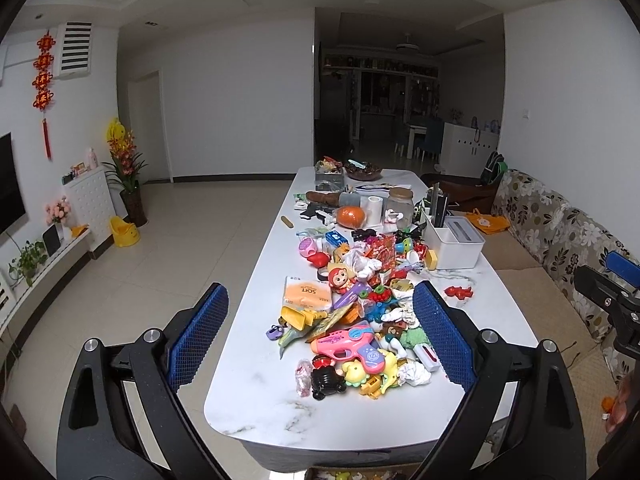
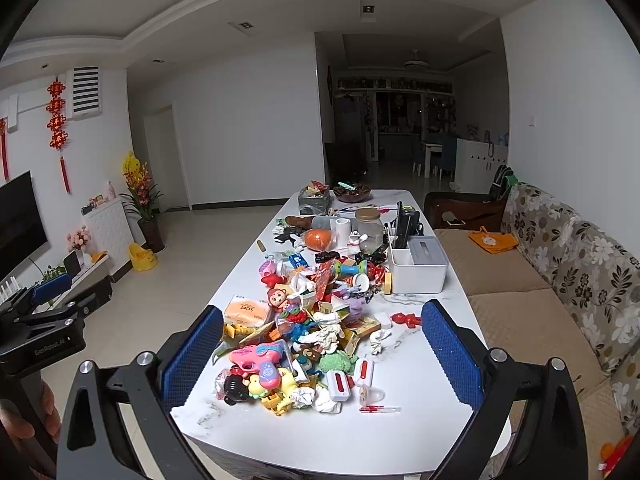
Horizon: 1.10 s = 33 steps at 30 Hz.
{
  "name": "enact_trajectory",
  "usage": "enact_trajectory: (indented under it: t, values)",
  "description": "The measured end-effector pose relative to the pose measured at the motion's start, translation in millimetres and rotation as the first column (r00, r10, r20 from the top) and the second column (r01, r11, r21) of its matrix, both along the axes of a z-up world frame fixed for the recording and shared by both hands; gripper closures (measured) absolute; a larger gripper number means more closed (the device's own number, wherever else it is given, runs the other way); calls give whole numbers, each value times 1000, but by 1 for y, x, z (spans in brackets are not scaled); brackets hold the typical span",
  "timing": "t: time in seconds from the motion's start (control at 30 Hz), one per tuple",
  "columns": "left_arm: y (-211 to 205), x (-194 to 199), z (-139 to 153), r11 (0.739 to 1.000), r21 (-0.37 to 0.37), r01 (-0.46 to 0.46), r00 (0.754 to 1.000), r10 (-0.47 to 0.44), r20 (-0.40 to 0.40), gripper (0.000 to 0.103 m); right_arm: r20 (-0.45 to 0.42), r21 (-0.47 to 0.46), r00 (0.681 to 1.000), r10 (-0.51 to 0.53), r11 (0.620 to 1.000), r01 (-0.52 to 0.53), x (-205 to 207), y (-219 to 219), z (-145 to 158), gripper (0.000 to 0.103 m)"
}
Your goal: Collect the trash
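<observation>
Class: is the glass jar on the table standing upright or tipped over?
Upright. The glass jar stands on its base on the table, its lid facing up.

White walls (image 1: pixel 240 100), tiled floor (image 1: pixel 172 240), floral sofa (image 2: pixel 580 264) beside long table (image 2: pixel 400 432)

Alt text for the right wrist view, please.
The open right claw hovers empty over the near end of a white marble-look table heaped with plastic toys, including a pink toy gun, and crumpled tissues. A floral sofa runs along the right; the left claw shows at the left edge.
</observation>
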<state>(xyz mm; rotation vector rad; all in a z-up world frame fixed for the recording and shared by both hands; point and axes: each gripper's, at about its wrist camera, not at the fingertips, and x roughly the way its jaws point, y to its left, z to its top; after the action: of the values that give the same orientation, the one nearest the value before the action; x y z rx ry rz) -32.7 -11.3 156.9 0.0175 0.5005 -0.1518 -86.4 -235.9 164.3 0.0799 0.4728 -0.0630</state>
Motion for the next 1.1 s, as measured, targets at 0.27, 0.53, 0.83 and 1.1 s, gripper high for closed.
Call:
enact_trajectory:
  t: [0.27,0.53,0.83,1.1]
  values:
    - [-1,0,-3,1000,8,2,1000,-2,-7,12,1,-2,1000,-1,1000,1,-4,-2,0,5]
    - [1,0,-6,1000,8,11,1000,-11,-14,12,-3,-1,1000,1,1000,-1,-4,-4,0,5]
    - [1,1,-7,1000,7,19,1000,-19,-24,12,-13,1,1000,-1,1000,1,-5,-6,-3,5]
    - [6,3,-9,999,0,32,999,-32,-40,12,-21,1,1000,0,1000,0,-6,-6,-5,5]
